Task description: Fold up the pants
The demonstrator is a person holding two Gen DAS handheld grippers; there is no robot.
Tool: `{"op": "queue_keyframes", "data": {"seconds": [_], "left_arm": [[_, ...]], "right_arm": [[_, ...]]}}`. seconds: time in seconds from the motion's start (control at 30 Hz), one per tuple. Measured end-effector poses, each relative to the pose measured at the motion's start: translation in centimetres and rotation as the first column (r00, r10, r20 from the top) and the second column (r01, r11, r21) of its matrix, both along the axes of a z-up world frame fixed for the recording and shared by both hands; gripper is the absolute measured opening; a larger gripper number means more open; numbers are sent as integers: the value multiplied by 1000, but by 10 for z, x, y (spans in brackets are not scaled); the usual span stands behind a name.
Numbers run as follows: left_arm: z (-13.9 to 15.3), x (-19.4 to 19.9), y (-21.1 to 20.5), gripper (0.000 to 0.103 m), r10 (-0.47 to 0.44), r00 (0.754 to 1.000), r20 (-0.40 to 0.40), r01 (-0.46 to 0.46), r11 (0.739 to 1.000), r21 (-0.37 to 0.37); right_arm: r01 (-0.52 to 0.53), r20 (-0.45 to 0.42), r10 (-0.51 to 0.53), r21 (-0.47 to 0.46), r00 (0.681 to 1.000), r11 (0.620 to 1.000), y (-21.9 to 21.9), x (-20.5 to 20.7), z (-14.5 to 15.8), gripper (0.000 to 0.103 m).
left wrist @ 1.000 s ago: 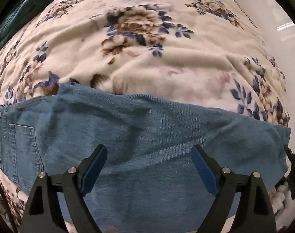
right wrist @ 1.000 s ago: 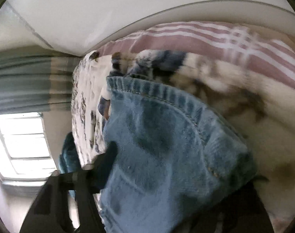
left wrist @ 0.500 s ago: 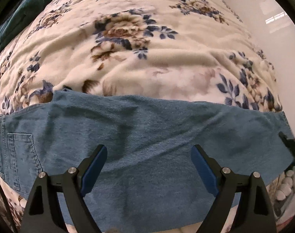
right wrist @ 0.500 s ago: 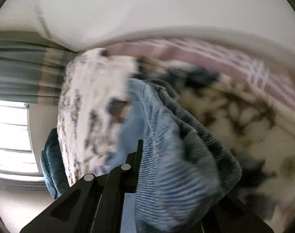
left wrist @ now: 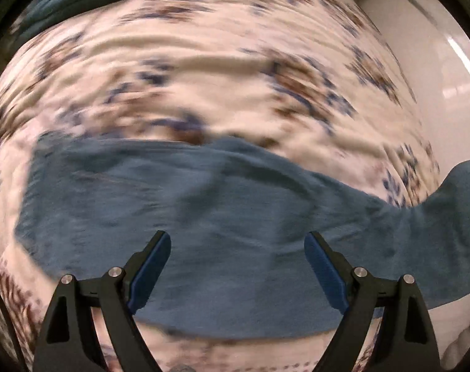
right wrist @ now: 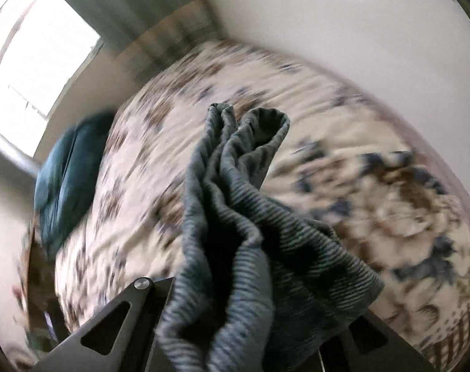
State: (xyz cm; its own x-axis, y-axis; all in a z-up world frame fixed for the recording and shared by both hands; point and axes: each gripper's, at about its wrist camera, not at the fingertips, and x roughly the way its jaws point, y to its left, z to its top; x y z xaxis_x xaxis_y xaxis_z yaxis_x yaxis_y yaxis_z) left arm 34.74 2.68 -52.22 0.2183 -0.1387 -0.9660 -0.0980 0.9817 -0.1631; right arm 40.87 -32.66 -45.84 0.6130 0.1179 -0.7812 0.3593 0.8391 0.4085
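Left wrist view is showing the pants [left wrist: 204, 204], soft blue denim, lying as a wide band across a cream floral blanket [left wrist: 222, 71] with brown and navy blooms; at the far right the cloth is rising off the bed. The left gripper [left wrist: 238, 266] is hovering over the denim with its blue-padded fingers [left wrist: 148, 272] spread wide and gripping nothing. Right wrist view is showing a dark teal cushion [right wrist: 67, 179] at the left, then the right gripper [right wrist: 250, 325] pinching a bunched, ribbed-looking fold of the pants [right wrist: 235, 217], the cloth hiding the fingertips, with a hem curling into an open tube at the top.
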Motion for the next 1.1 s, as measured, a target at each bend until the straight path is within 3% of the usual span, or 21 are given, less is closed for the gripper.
{"op": "queue_keyframes", "data": {"seconds": [0.13,0.3,0.37,0.53,0.6,0.67,0.77,0.8,0.9,0.97,1.03,1.07,1.1], "left_arm": [[18,-19,92,88,152,988,35,-154,987,47],[13,-47,184,88,297,954,38,-299,946,125],[4,-54,207,88,333,943,14,-332,934,130],[-12,-66,240,88,399,917,-14,-395,910,125],[-17,-67,244,88,411,911,-28,-406,908,106],[-18,-66,243,88,411,911,-37,-406,909,94],[-17,-65,240,88,402,915,-41,-398,914,82],[-14,-64,238,88,394,918,-37,-390,917,77],[-11,-60,235,88,383,923,-31,-380,922,71],[-11,-57,233,88,381,924,-30,-378,924,62],[-13,-54,228,88,375,926,-35,-372,926,64],[-14,-52,226,88,372,928,-37,-369,927,61],[-16,-49,221,88,366,930,-43,-364,930,50]], "right_arm": [[-194,-59,188,-123,980,973,131,21,-34,6],[-458,-234,406,-253,883,852,284,19,-130,6],[-504,-276,434,-278,858,818,313,6,-157,6],[-563,-339,459,-345,821,751,347,-13,-179,11],[-595,-396,475,-277,786,754,350,-6,-190,35],[-618,-436,488,-232,756,751,348,3,-182,39],[-640,-331,622,68,710,766,335,1,-156,68],[-612,-250,646,208,721,763,323,0,-142,68],[-489,-120,588,439,800,754,282,-2,-122,69],[-415,-152,521,440,840,796,263,-1,-125,69],[-358,-227,469,399,853,844,252,3,-147,63],[-349,-257,472,406,844,845,253,6,-163,52],[-349,-327,495,415,805,840,260,10,-185,48]]}}
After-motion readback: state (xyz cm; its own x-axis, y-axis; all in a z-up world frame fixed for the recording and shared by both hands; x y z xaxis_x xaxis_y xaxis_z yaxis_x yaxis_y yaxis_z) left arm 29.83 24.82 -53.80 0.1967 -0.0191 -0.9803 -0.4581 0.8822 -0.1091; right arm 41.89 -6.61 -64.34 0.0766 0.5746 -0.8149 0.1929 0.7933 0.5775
